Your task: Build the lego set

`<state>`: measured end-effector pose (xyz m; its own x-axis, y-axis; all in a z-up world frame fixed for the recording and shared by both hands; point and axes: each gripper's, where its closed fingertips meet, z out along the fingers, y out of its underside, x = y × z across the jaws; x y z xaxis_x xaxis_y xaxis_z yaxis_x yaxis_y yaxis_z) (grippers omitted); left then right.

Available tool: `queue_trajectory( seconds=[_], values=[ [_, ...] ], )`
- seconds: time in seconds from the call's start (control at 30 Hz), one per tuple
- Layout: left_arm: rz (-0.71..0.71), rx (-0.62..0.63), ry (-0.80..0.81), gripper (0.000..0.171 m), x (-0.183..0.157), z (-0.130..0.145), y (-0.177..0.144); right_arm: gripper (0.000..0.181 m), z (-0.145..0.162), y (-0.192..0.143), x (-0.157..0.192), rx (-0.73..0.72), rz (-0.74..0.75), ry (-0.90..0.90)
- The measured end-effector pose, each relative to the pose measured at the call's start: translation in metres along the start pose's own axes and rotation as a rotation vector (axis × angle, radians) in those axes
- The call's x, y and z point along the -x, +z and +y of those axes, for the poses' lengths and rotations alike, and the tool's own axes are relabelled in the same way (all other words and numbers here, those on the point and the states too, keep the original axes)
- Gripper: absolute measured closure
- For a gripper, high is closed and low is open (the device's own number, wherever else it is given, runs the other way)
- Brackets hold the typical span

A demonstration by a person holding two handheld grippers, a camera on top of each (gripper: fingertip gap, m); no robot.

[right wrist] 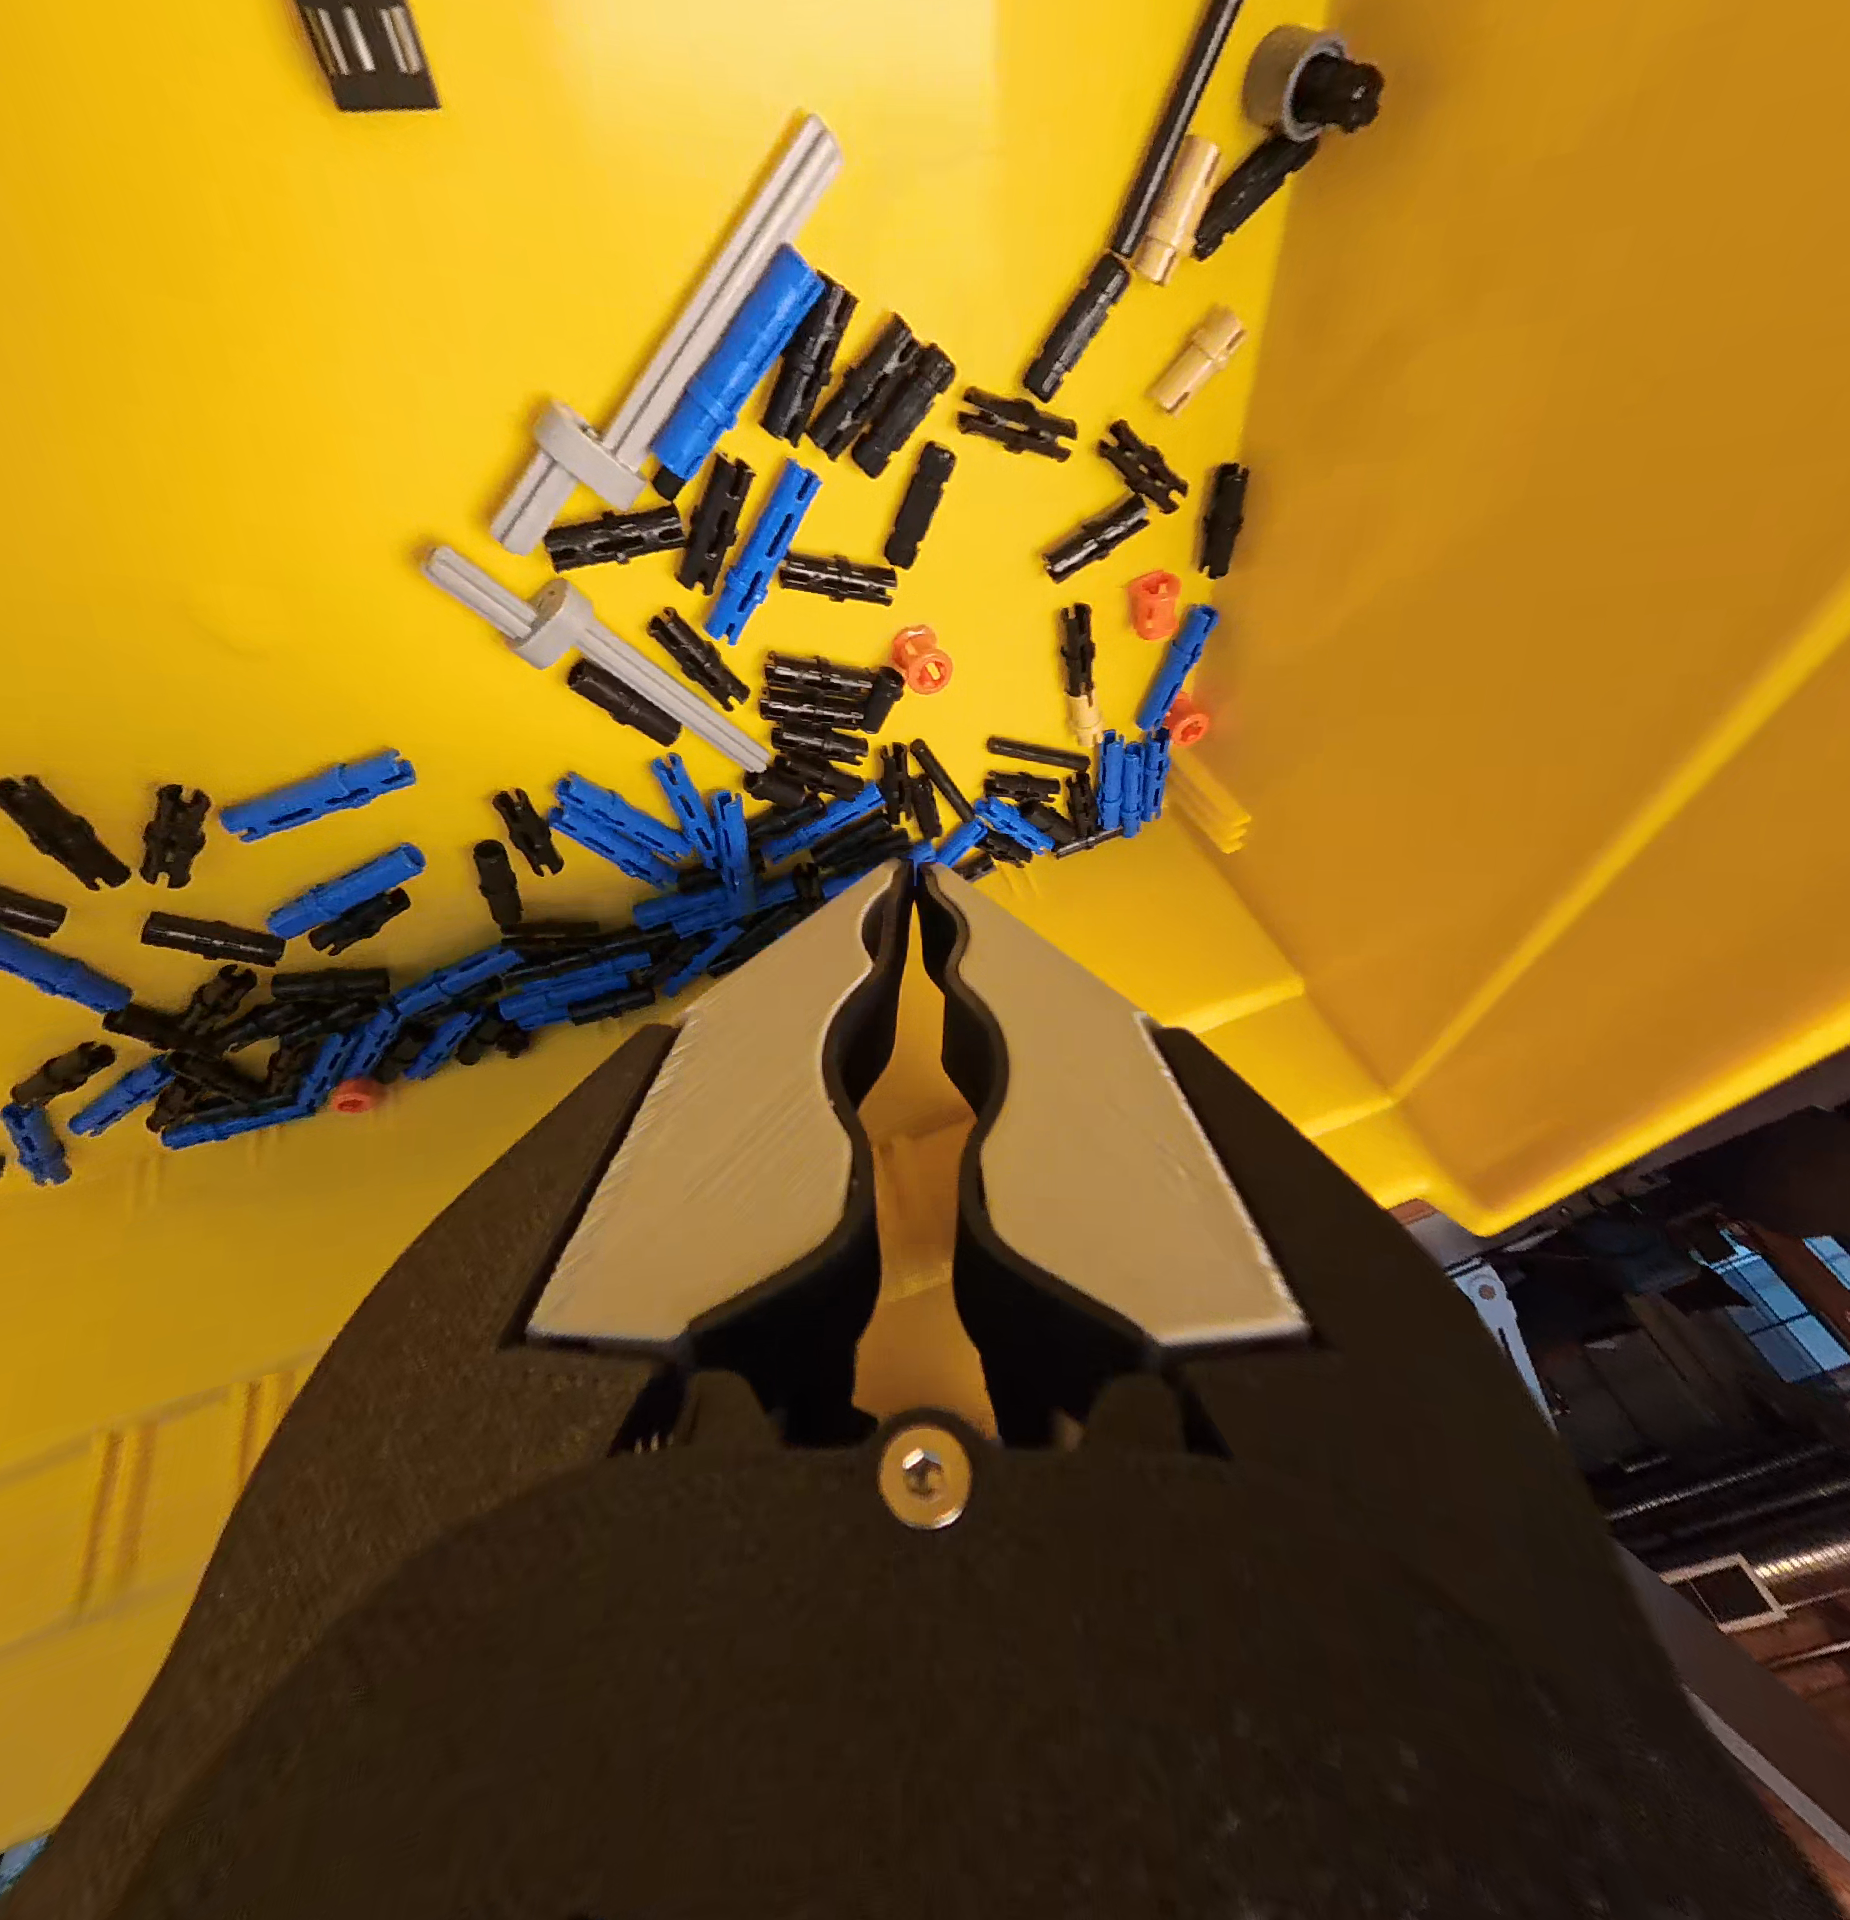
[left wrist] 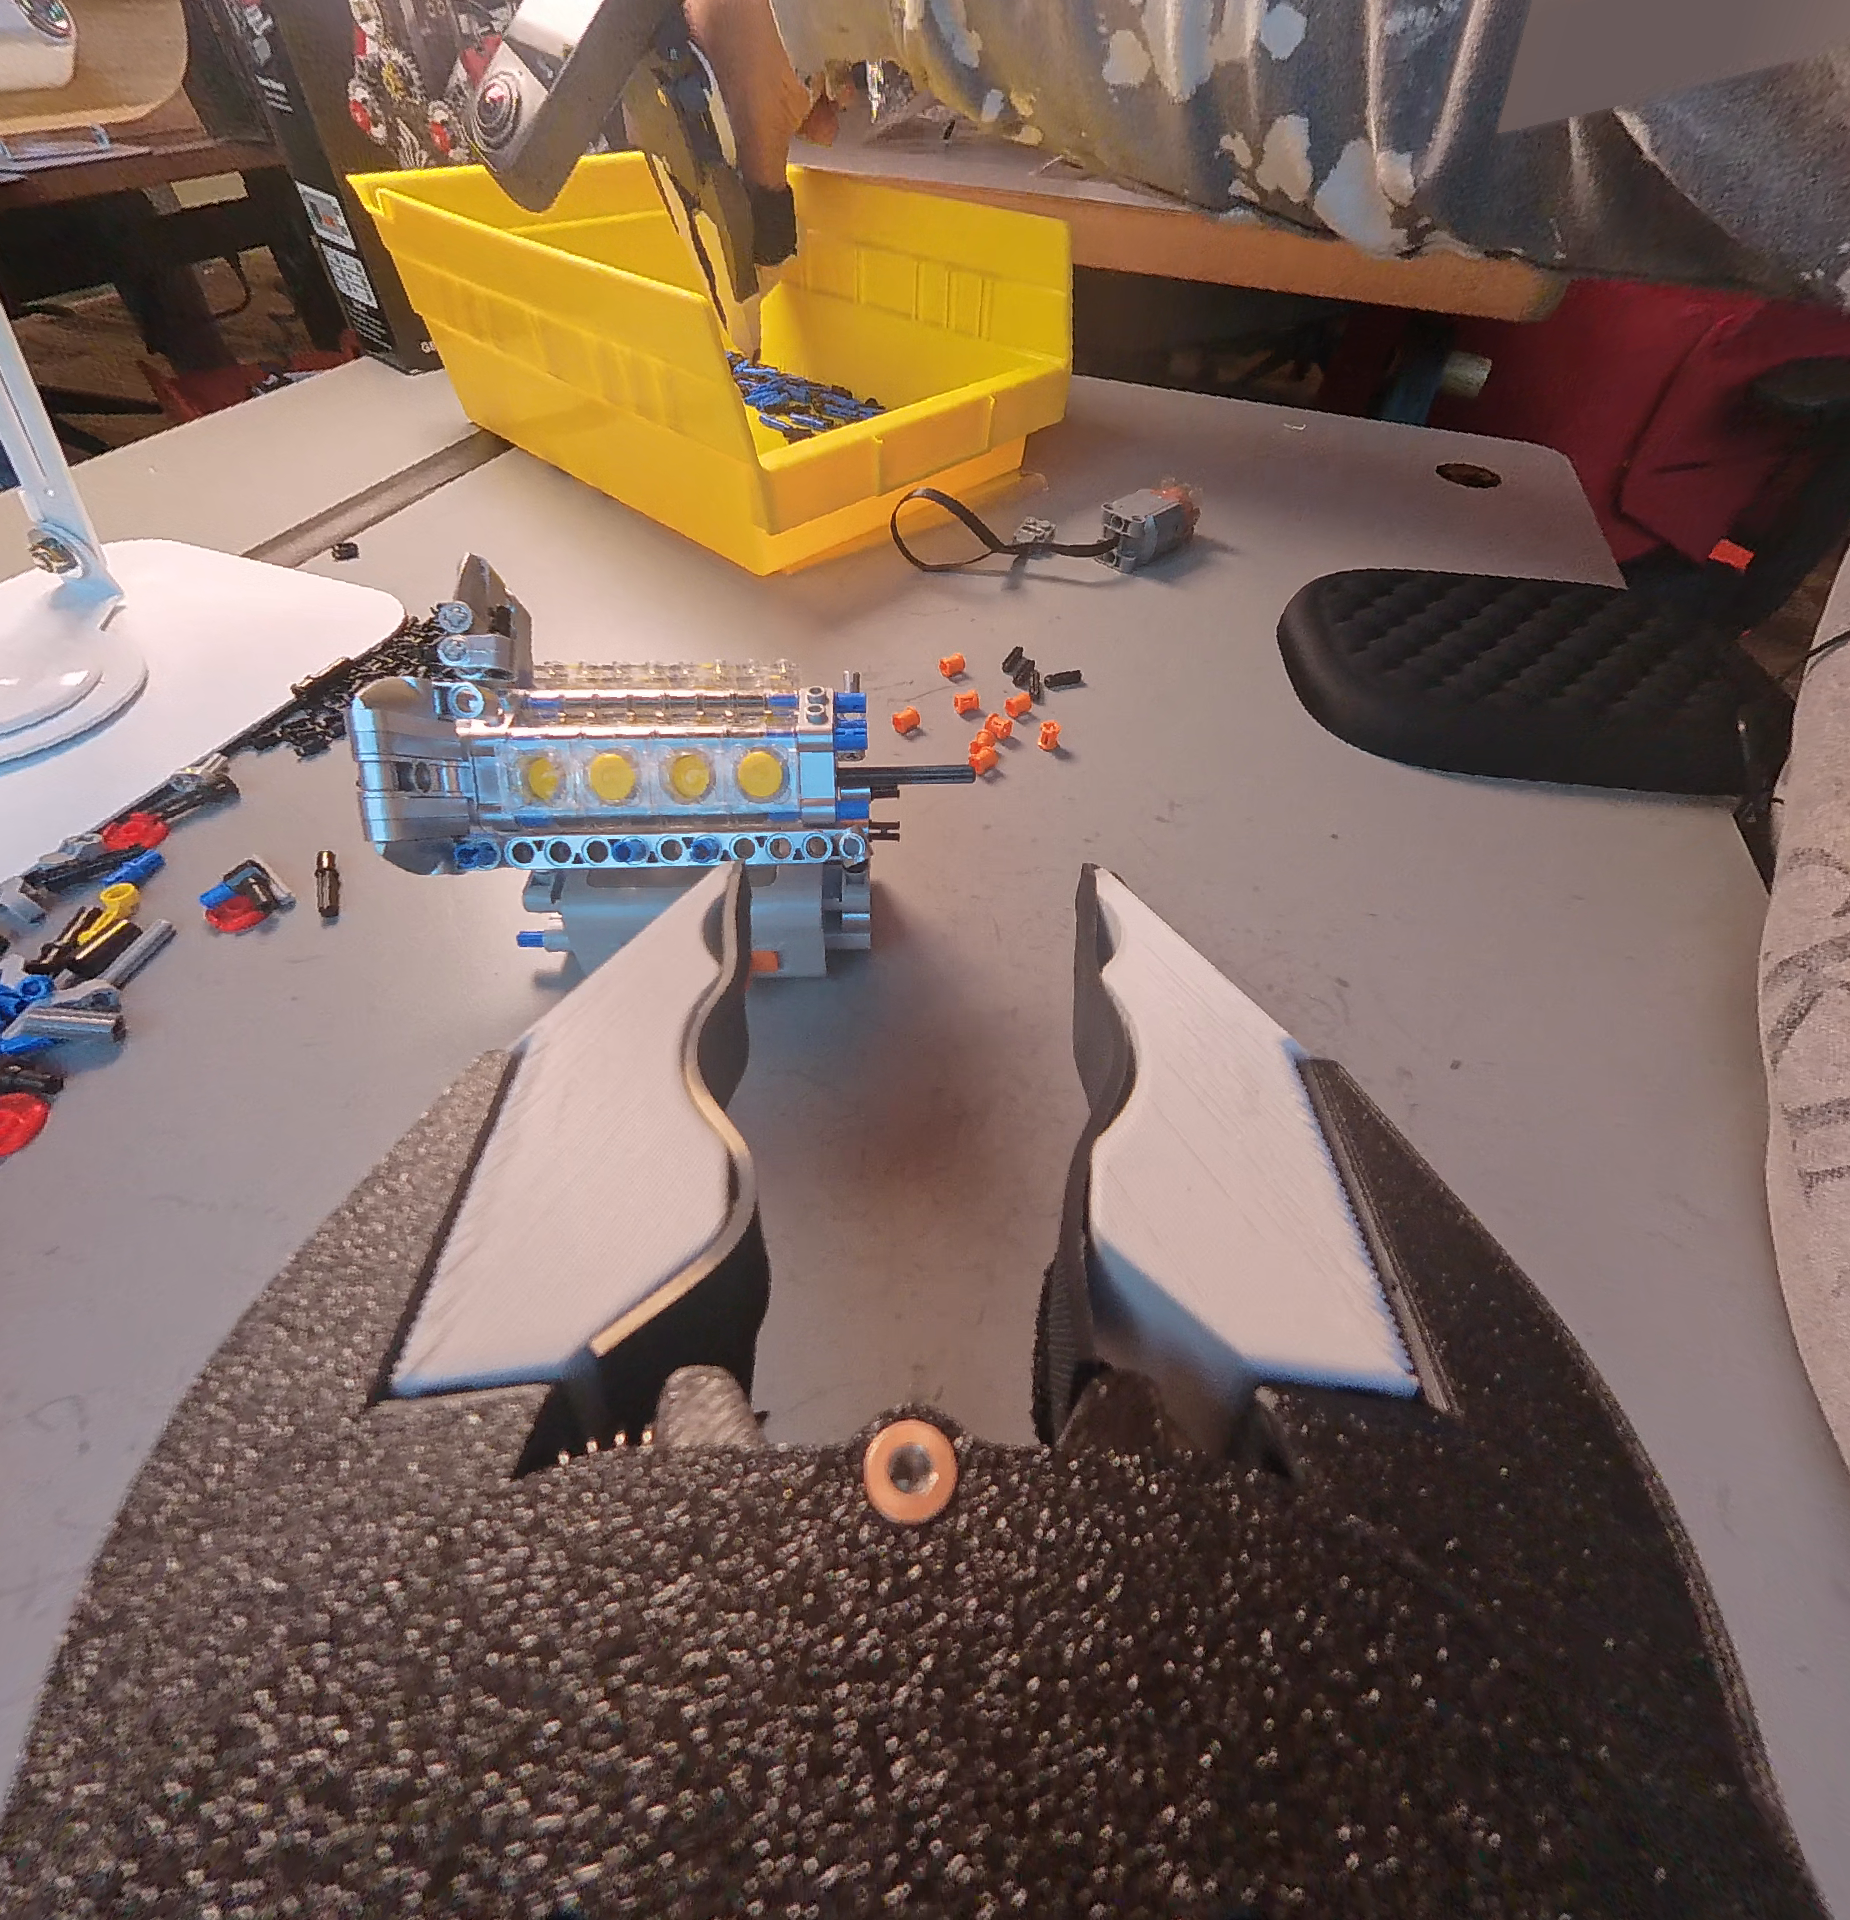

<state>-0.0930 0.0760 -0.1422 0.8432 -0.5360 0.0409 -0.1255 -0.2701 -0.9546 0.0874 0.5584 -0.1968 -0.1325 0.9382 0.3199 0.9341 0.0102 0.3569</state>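
My left gripper (left wrist: pixel 913 878) is open and empty, low over the grey table. Its left fingertip is just in front of a grey, blue and clear brick engine model (left wrist: pixel 609 774) with yellow pistons. My right gripper (right wrist: pixel 913 873) reaches down into a yellow bin (right wrist: pixel 277 416). Its tips are pinched together on the end of a blue pin (right wrist: pixel 922 854) at the edge of a pile of blue and black pins (right wrist: pixel 588 956). In the left wrist view the right gripper (left wrist: pixel 749 281) dips into the bin (left wrist: pixel 900 301) behind the model.
Orange bushes (left wrist: pixel 988 722) lie right of the model. A grey motor with a black cable (left wrist: pixel 1144 525) lies before the bin. A black pad (left wrist: pixel 1503 675) is at right. A white lamp base (left wrist: pixel 121 665) and loose parts (left wrist: pixel 69 966) are at left. Grey axles (right wrist: pixel 692 322) lie in the bin. There is about 50 cm between the tips of the two grippers. The right gripper is farther from the white lamp base (left wrist: pixel 121 665), some 40 cm, than the left, some 30 cm.
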Motion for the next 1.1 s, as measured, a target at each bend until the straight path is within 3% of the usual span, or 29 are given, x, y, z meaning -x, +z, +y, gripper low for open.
queue_trajectory(
  seconds=[0.3,0.5,0.67,0.87,1.1],
  values=[
    [0.0,0.003,-0.003,0.111,0.0,0.0,0.0,0.181,-0.013,-0.003,0.018,-0.082,-0.079,-0.01],
    [-0.002,0.0,-0.012,0.111,0.002,0.0,0.0,0.181,-0.04,-0.03,0.014,-0.324,-0.128,0.072],
    [-0.001,0.002,-0.014,0.111,0.002,0.0,0.0,0.181,-0.009,-0.017,-0.006,-0.134,0.017,-0.004],
    [-0.002,0.006,-0.01,0.111,0.001,0.001,0.001,0.181,0.009,0.0,0.001,0.059,0.064,-0.132],
    [-0.002,0.003,-0.014,0.111,0.002,0.001,0.0,0.181,0.012,0.007,0.002,0.154,0.093,-0.213]
  ],
)
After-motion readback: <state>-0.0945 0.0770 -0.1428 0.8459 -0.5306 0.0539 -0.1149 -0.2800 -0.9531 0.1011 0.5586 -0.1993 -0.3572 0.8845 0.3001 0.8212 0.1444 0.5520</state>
